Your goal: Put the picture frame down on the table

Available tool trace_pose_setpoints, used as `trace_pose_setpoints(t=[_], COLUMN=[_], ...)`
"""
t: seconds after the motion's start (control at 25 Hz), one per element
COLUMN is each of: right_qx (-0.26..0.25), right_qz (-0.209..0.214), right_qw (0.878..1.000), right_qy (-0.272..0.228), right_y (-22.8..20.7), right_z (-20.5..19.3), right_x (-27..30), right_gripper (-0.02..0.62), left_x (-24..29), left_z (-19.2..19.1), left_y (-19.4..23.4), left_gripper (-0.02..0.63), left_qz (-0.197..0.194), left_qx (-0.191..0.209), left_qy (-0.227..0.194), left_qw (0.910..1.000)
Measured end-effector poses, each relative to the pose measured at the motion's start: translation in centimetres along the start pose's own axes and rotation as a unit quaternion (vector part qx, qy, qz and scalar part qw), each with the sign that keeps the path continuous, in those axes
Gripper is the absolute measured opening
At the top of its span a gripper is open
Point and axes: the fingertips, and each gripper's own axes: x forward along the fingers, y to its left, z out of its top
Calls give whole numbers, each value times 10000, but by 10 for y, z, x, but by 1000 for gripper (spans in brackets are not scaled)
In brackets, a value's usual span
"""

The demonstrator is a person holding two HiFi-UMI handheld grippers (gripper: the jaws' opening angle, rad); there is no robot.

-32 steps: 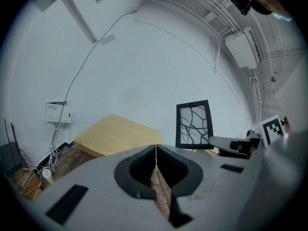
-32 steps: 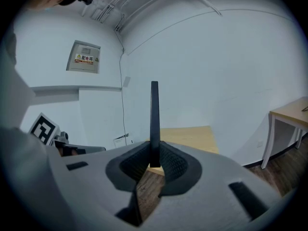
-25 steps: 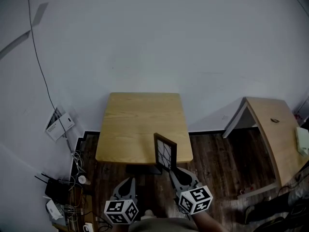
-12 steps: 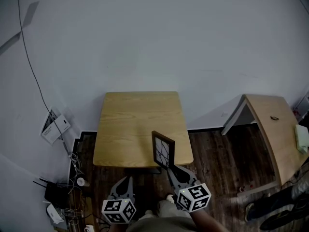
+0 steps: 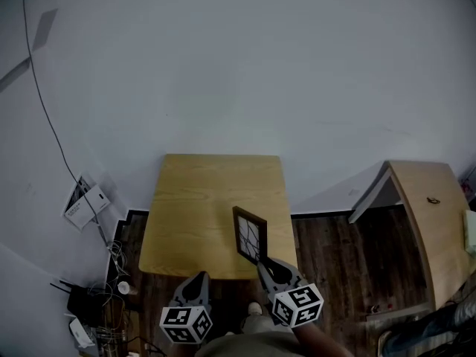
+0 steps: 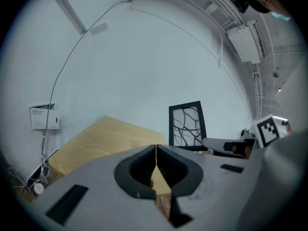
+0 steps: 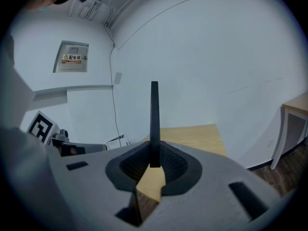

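Note:
A black picture frame [image 5: 250, 235] with a white branch-line print stands upright in the air over the near right corner of the light wooden table [image 5: 201, 199]. My right gripper [image 5: 265, 264] is shut on its lower edge. From the right gripper view the frame [image 7: 154, 117] shows edge-on between the jaws. The left gripper view catches the frame [image 6: 186, 125] face-on, to the right. My left gripper [image 5: 196, 280] hangs shut and empty below the table's near edge, left of the frame.
A white wall rises behind the table. A second wooden table [image 5: 426, 214] stands at the right. On the dark wood floor at the left lie cables and small devices [image 5: 97, 303]. A white paper box [image 5: 83, 205] leans against the wall.
The view has shifted, so the table sits a little lower in the picture. The frame in my right gripper has moved slightly up and over the table's corner. The left gripper has hardly moved.

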Motion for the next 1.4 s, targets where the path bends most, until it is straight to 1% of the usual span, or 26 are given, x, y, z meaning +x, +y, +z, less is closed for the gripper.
trace_pose_setpoints(t=[0.16, 0.32, 0.6, 1.04, 1.4], right_qx=[-42, -86, -171, -33, -133], right_qz=[115, 231, 428, 668, 848], right_qw=[9999, 9995, 9981, 9936, 9861], right_qy=[96, 190, 404, 907, 1424], right_y=[-22, -38, -62, -86, -99], right_z=[7, 13, 11, -15, -42], right_x=[20, 37, 65, 105, 133], right_gripper=[52, 52, 52, 52, 52], left_x=[28, 50, 76, 97, 104], left_z=[10, 17, 27, 29, 27], left_y=[-4, -9, -12, -5, 1], left_gripper=[5, 5, 5, 5, 5], left_qz=[120, 190, 380, 697, 998], left_qx=[-69, -51, -95, -266, -435], left_qy=[-43, -71, -168, -224, -310], left_qw=[9999, 9998, 9991, 9970, 9936])
